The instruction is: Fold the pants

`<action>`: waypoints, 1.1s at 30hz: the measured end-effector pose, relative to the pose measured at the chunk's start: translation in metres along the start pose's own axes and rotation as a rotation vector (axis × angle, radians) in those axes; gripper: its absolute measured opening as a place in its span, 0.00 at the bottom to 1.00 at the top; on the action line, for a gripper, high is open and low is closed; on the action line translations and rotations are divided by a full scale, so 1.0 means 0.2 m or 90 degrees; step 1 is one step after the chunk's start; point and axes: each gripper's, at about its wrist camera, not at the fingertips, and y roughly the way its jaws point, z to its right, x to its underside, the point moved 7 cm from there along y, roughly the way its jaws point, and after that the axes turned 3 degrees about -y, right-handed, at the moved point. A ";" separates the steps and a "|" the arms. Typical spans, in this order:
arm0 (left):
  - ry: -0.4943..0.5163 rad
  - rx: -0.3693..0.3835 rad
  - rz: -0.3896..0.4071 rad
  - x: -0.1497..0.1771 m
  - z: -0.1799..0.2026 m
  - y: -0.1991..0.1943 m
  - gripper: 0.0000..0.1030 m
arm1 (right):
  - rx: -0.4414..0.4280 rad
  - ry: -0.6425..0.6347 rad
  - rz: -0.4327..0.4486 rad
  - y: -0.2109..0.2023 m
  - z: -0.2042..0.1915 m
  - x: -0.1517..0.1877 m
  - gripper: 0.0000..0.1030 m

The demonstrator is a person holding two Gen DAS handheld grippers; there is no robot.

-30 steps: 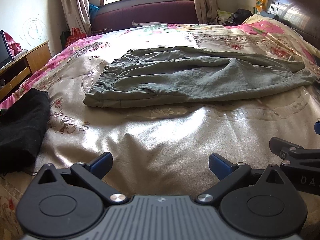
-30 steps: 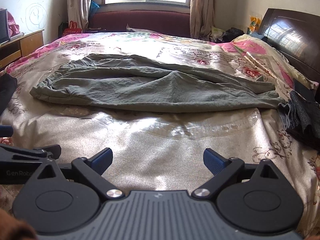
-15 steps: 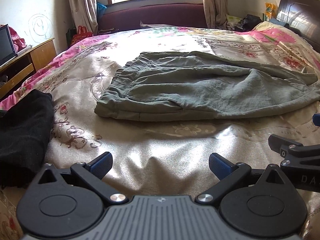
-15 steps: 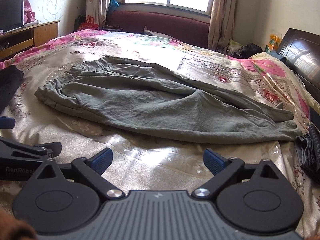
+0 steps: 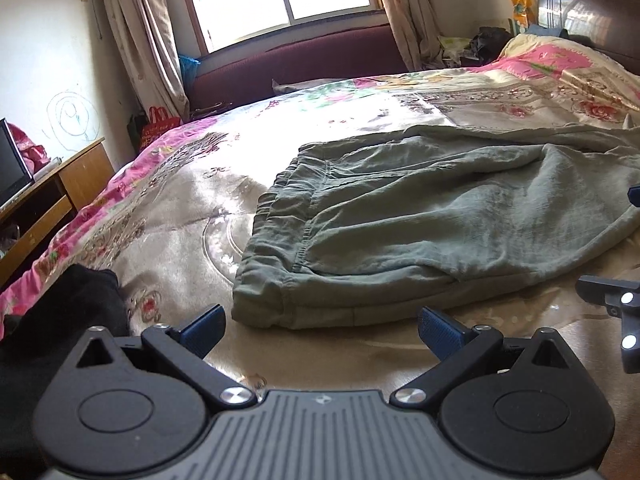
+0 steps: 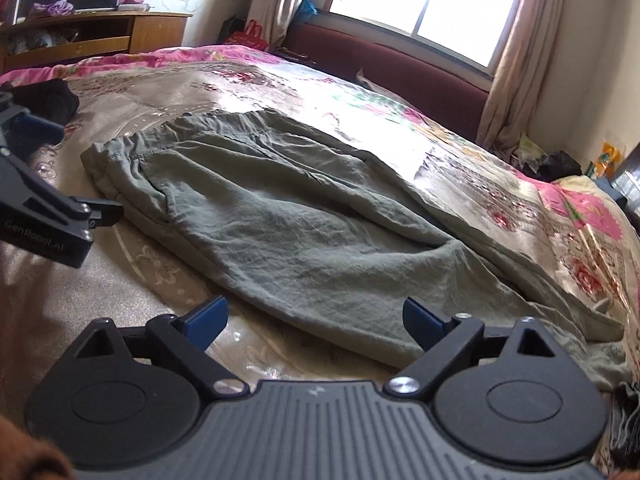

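Grey-green pants (image 5: 420, 232) lie flat across the flowered bedspread (image 5: 168, 216), waistband to the left, legs running right. My left gripper (image 5: 320, 332) is open just short of the waistband's near corner, nothing between its fingers. In the right wrist view the pants (image 6: 300, 232) run slantwise, and my right gripper (image 6: 316, 322) is at their near edge. Its jaws are closing but still wide, the cloth edge lies between them, and the pads do not press on it. The left gripper's finger (image 6: 100, 212) shows at that view's left, near the waistband.
A black garment (image 5: 60, 312) lies on the bed left of the left gripper. Dark clothes (image 6: 624, 420) sit at the bed's right edge. A wooden cabinet (image 5: 60, 184) stands to the left, a maroon bench (image 5: 300, 60) under the window, a dark headboard (image 5: 588, 0) far right.
Both grippers have come forward to the near edge of the pants, which now fill much more of each view. The right wrist view has tilted. Neither gripper has taken hold of anything.
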 end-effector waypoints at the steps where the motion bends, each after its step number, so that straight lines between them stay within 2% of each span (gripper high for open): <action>1: 0.009 0.000 -0.002 -0.01 -0.02 0.04 1.00 | -0.006 -0.018 0.001 0.02 -0.01 -0.01 0.88; 7: 0.049 0.039 -0.047 -0.01 -0.07 0.28 1.00 | -0.069 -0.091 -0.004 0.19 -0.05 -0.05 0.82; 8: 0.043 0.051 -0.047 -0.01 -0.07 0.30 1.00 | -0.085 -0.092 -0.007 0.22 -0.06 -0.05 0.74; 9: 0.041 0.064 -0.051 -0.02 -0.07 0.31 0.99 | -0.115 -0.087 -0.010 0.24 -0.07 -0.06 0.58; 10: 0.047 0.075 -0.053 -0.02 -0.06 0.30 0.95 | -0.143 -0.085 -0.016 0.25 -0.08 -0.07 0.48; 11: 0.057 0.076 -0.052 -0.01 -0.05 0.29 0.86 | -0.179 -0.081 -0.027 0.25 -0.09 -0.07 0.27; 12: 0.071 0.074 -0.053 -0.01 -0.05 0.27 0.72 | -0.207 -0.075 -0.038 0.25 -0.10 -0.08 0.17; 13: 0.079 0.082 -0.058 0.00 -0.05 0.25 0.67 | -0.216 -0.071 -0.046 0.25 -0.12 -0.09 0.13; 14: 0.077 0.091 -0.063 0.01 -0.05 0.24 0.58 | -0.217 -0.075 -0.052 0.24 -0.14 -0.10 0.07; 15: 0.078 0.087 -0.066 0.01 -0.06 0.23 0.48 | -0.215 -0.081 -0.053 0.23 -0.17 -0.10 0.05; 18: 0.089 0.079 -0.074 0.02 -0.13 0.20 0.40 | -0.242 -0.065 -0.051 0.17 -0.26 -0.12 0.03; 23: 0.099 0.026 -0.098 0.08 -0.33 0.12 0.38 | -0.315 -0.051 -0.043 0.03 -0.54 -0.16 0.03; 26: 0.107 -0.023 -0.117 0.16 -0.47 0.06 0.38 | -0.348 -0.034 -0.033 -0.02 -0.69 -0.21 0.09; 27: 0.100 -0.033 -0.121 0.18 -0.51 0.04 0.39 | -0.352 -0.024 -0.040 -0.03 -0.72 -0.23 0.17; 30: 0.066 -0.051 -0.122 0.21 -0.59 -0.03 0.45 | -0.361 0.024 -0.027 -0.10 -0.67 -0.25 0.42; 33: 0.055 -0.062 -0.093 0.20 -0.58 -0.13 0.45 | -0.299 0.103 -0.021 -0.19 -0.37 -0.17 0.43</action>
